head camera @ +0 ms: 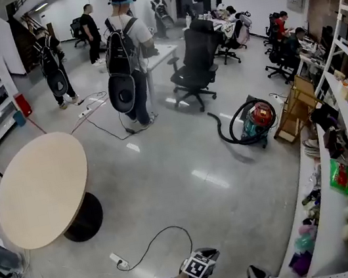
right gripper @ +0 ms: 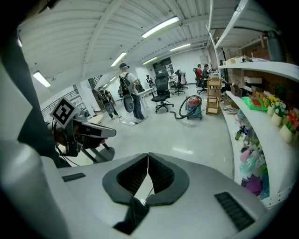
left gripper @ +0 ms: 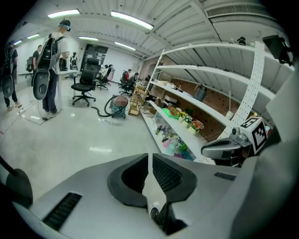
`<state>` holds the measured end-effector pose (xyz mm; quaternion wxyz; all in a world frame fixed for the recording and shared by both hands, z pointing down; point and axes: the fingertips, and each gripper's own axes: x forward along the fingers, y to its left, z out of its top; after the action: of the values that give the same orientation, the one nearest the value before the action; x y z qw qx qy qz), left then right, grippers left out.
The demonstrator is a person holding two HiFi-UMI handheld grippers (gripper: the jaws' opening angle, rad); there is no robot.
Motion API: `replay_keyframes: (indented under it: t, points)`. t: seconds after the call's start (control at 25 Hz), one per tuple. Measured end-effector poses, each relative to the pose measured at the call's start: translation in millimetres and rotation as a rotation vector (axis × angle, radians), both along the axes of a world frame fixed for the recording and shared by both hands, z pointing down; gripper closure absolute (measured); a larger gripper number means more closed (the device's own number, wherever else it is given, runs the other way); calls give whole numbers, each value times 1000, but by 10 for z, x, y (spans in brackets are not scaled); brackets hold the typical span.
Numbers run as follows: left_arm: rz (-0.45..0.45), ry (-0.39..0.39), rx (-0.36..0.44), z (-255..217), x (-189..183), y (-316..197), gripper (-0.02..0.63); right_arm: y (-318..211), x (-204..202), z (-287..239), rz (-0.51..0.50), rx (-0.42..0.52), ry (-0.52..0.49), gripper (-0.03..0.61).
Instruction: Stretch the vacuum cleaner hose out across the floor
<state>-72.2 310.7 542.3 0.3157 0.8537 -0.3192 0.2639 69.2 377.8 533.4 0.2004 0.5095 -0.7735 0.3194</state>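
Pressing together with nothing between them, the jaws of the left gripper [left gripper: 148,158] and of the right gripper [right gripper: 148,158] are both empty at the near side of the floor. Well apart from them, the red-topped vacuum cleaner [head camera: 258,119] stands on the floor beside the white shelving [head camera: 333,207]. Its black hose [head camera: 221,132] is curled in a loop around it, near a black office chair [head camera: 198,57].

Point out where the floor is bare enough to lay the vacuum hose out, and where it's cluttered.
The widest bare floor lies between the round table, the vacuum cleaner and the shelves. Crowded: around the office chair and the standing person, with cords there, and a power strip nearer the camera.
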Motion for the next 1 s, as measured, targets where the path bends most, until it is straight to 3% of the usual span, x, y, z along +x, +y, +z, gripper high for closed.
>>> replay_keyframes:
  t: [0.24, 0.44, 0.76, 1.0]
  points:
    - [-44, -14, -56, 236, -334, -285, 569, -268, -164, 91, -44, -43, 35, 563]
    - [-57, -44, -62, 267, -271, -622, 569, -675, -177, 274, -106, -61, 9, 563]
    - [-131, -110, -6, 16, 355, -1372, 569, -1886, 538, 205, -136, 28, -55, 563]
    - [-170, -124, 50, -210, 975, -1880, 569, -2391, 920, 177, -209, 42, -76, 563]
